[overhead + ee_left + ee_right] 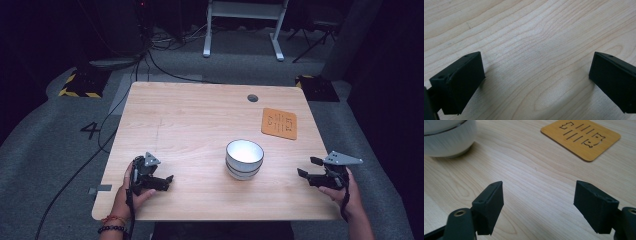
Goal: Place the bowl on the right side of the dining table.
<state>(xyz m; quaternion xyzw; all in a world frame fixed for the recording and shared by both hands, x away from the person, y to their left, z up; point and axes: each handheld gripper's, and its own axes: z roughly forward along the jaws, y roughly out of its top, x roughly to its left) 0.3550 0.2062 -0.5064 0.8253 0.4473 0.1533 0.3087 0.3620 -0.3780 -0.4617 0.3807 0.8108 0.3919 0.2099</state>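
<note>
Two white bowls (244, 159) sat stacked near the middle of the wooden table (190, 120), between the grippers and apart from both. An orange coaster (279, 123) with cut-out slots lay beyond; its marks were not readable as writing. The floor (45, 145) bore a painted "4". The left gripper (167, 181) and right gripper (306, 167) both rested spread wide, grasping nothing.

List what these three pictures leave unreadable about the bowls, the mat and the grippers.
- Bowls: high view, how many are stacked; too small. Right gripper view, rim cut off by the top edge.
- Orange mat: cut-out marks too small to read.
- Left gripper: high view, jaw gap too small.
</note>
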